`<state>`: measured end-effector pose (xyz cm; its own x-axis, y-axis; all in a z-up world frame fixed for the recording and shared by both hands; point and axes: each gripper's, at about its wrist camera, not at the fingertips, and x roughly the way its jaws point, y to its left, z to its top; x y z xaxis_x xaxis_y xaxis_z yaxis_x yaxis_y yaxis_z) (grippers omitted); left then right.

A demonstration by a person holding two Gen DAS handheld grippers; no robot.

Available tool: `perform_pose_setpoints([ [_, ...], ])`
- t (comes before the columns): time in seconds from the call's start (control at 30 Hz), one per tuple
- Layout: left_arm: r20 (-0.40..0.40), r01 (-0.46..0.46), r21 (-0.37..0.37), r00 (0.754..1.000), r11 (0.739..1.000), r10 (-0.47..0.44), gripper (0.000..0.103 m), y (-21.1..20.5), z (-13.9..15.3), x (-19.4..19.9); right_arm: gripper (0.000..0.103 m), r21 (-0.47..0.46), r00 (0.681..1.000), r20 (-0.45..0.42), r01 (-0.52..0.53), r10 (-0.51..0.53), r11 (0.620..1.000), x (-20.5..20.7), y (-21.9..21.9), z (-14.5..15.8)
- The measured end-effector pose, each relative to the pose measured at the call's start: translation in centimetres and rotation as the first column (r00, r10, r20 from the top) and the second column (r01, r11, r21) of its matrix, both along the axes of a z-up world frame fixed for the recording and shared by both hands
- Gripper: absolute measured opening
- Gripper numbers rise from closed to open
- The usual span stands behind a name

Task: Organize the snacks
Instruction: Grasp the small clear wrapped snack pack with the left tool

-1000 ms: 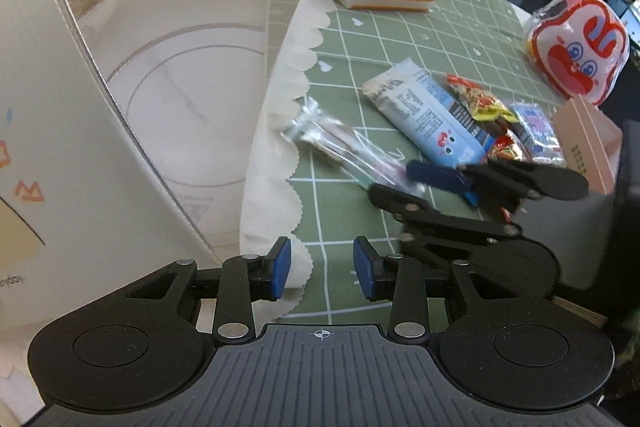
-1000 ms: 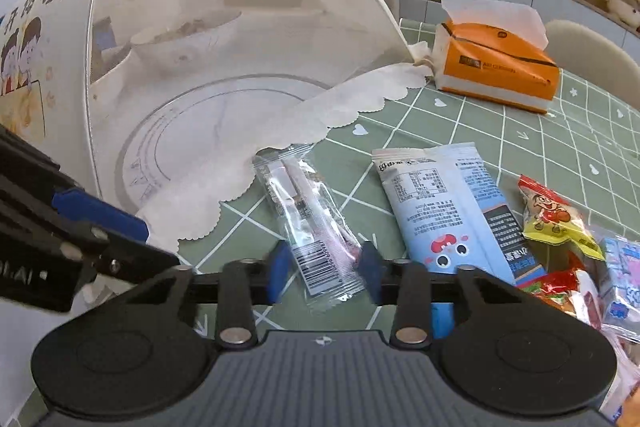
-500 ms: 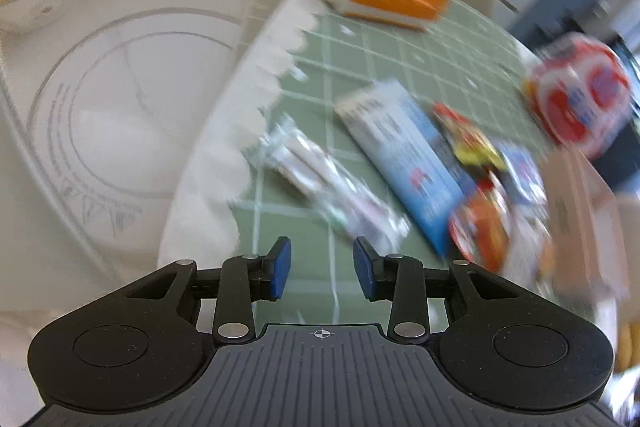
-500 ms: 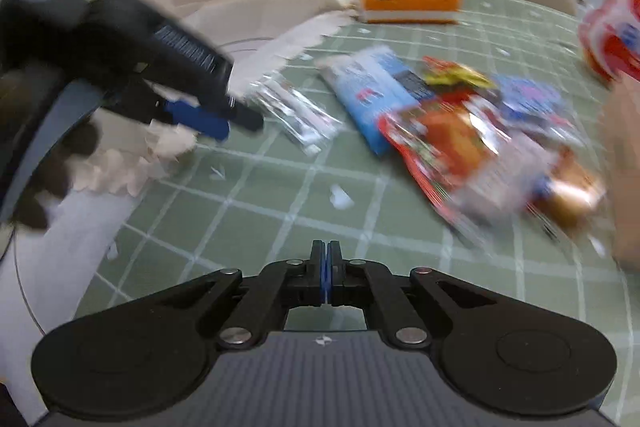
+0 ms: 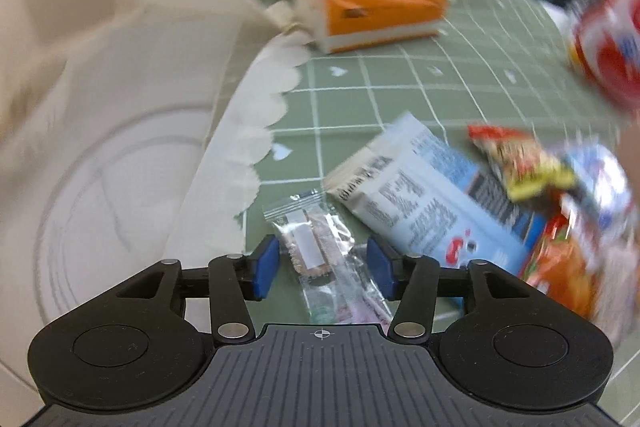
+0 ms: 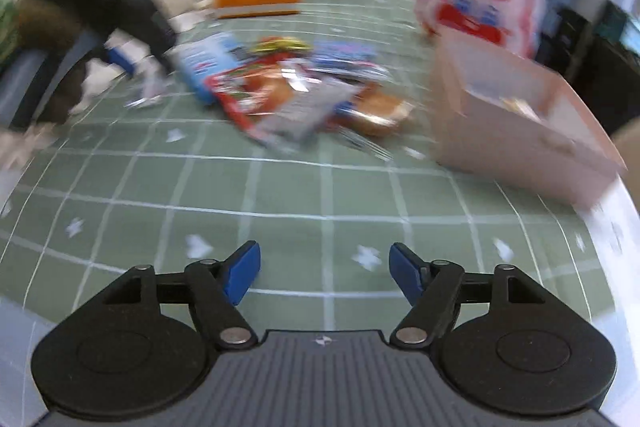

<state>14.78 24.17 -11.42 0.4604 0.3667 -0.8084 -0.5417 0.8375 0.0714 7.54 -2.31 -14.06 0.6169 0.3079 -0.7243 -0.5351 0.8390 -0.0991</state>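
We see a clear snack sachet [image 5: 316, 247] on the desk [image 5: 360, 99] between the left hand-held gripper's [image 5: 322, 263] fingers, a larger snack packet [image 5: 424, 203] just right of it, a tissue box [image 5: 372, 7] far ahead, and a mesh food cover [image 5: 100, 67] left. Ahead-right of the right hand-held gripper [image 6: 324, 273] stands a box [image 6: 516, 123].

The left wrist view looks steeply down, close over the green checked tablecloth [image 5: 400, 99] beside a mesh food cover [image 5: 100, 67]. The right wrist view looks across the same cloth from farther away. Both show the orange tissue box [image 5: 372, 7] and the snack pile [image 6: 296, 95].
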Motion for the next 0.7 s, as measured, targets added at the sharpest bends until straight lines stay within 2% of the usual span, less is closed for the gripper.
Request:
perform_pose_setpoints([
  [0.07, 0.004, 0.034, 0.034, 0.999, 0.999, -0.034, 0.057, -0.3, -0.1, -0.6, 0.082, 0.033, 0.999, -0.028, 0.040, -0.040, 0.999, 0.7, -1.0, -0.2],
  [0.2, 0.029, -0.038, -0.041, 0.999, 0.998, 0.039, 0.055, 0.9, 0.0, -1.8, 0.089, 0.056, 0.997, -0.022, 0.075, -0.074, 0.996, 0.9, -1.6, -0.6],
  [0.33, 0.021, -0.052, -0.031, 0.998, 0.998, 0.053, 0.054, 0.8, 0.0, -1.2, 0.094, 0.080, 0.995, 0.009, 0.100, -0.101, 0.992, 0.4, -1.7, -1.2],
  [0.43, 0.034, -0.018, -0.010, 0.999, 1.000, 0.018, 0.047, 0.2, -0.1, -0.5, 0.095, 0.092, 0.994, 0.031, 0.103, -0.106, 0.990, 0.1, -1.8, -1.4],
  [0.57, 0.045, 0.072, 0.024, 0.996, 0.997, -0.073, 0.045, -1.2, -0.3, -0.2, 0.096, 0.097, 0.994, 0.038, 0.096, -0.100, 0.991, 0.1, -2.0, -1.5],
  [0.7, 0.088, 0.137, -0.014, 0.987, 0.990, -0.136, 0.043, -1.7, -0.4, -1.5, 0.099, 0.097, 0.994, 0.034, 0.100, -0.104, 0.990, 0.3, -2.0, -1.5],
])
